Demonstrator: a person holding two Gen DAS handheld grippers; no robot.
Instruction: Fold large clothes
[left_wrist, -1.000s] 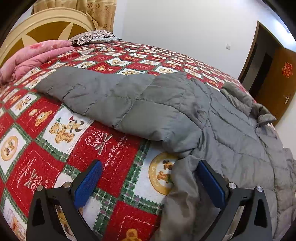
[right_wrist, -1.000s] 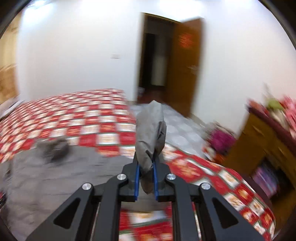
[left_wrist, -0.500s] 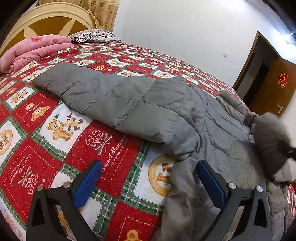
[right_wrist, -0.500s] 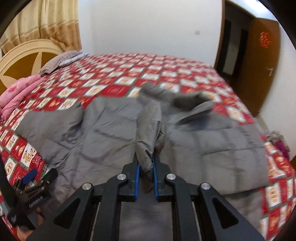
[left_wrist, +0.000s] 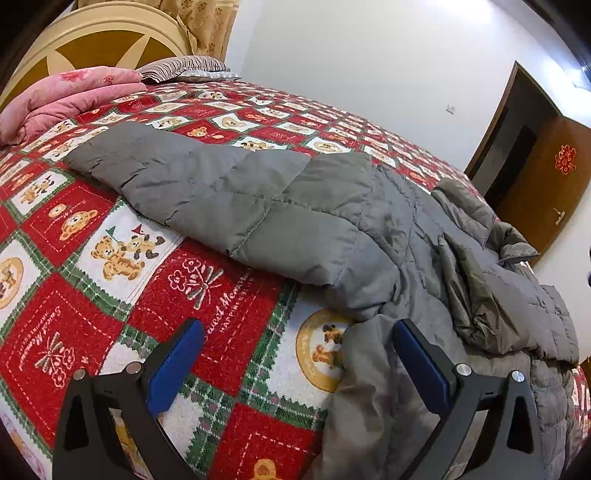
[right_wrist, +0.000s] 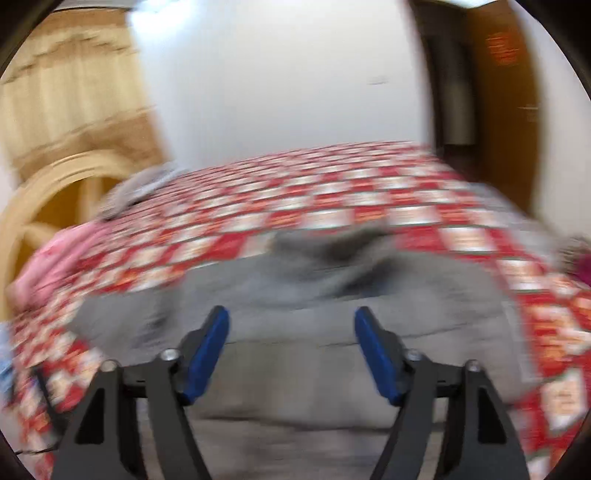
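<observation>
A large grey quilted jacket (left_wrist: 332, 221) lies spread on the bed, one sleeve stretched out to the left and another sleeve lying folded across its body on the right. My left gripper (left_wrist: 295, 354) is open, low over the jacket's near hem edge, holding nothing. In the blurred right wrist view the jacket (right_wrist: 314, 314) lies ahead on the bed. My right gripper (right_wrist: 291, 347) is open and empty above it.
The bed has a red, white and green bear-patterned cover (left_wrist: 110, 258). A pink quilt (left_wrist: 66, 96) and a striped pillow (left_wrist: 184, 68) lie by the headboard (left_wrist: 92, 40). A brown door (left_wrist: 543, 177) stands at the right.
My right gripper has opened and let go of the grey sleeve, which now lies across the jacket's body. The right view swung fast. The left gripper stayed open and barely moved.
</observation>
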